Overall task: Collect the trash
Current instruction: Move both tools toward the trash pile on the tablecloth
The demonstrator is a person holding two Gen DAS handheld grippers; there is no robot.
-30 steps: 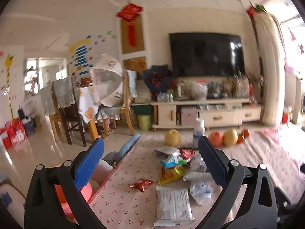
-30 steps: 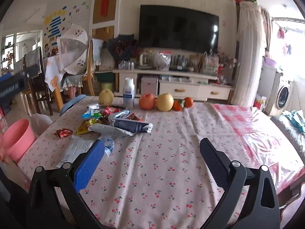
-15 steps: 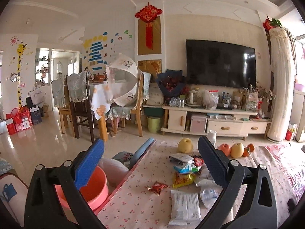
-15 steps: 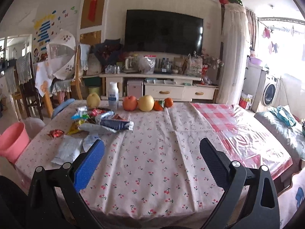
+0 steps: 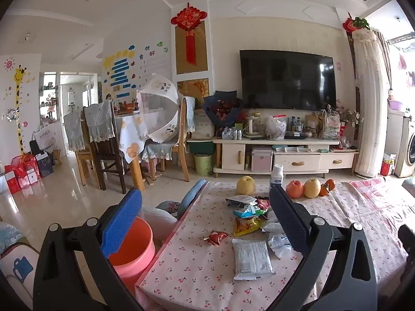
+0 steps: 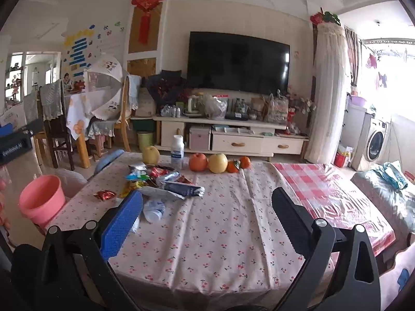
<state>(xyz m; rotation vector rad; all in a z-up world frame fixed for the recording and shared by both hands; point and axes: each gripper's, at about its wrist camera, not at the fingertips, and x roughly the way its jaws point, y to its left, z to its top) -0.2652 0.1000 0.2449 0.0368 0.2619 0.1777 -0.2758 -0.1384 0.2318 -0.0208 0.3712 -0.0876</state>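
A pile of snack wrappers (image 5: 246, 213) lies on the cherry-print tablecloth (image 5: 197, 267), with a white packet (image 5: 251, 259) and a small red wrapper (image 5: 215, 237) nearest me. The pile also shows in the right wrist view (image 6: 158, 178). A pink bucket (image 5: 129, 248) stands on the floor by the table's left edge; it also shows in the right wrist view (image 6: 41, 202). My left gripper (image 5: 205, 220) is open and empty, held back from the table's near left corner. My right gripper (image 6: 207, 220) is open and empty above the table's near edge.
Several fruits (image 6: 207, 163) and a white bottle (image 6: 178, 150) stand at the table's far edge. A blue chair back (image 5: 190, 198) sits at the table's left side. A red checked cloth (image 6: 324, 194) covers the table's right part. A TV cabinet (image 5: 272, 155) and dining chairs (image 5: 101, 145) stand beyond.
Both grippers have drawn back and up from the table, so more of the tabletop and room shows. The pink bucket is now in fuller view. Both stay open.
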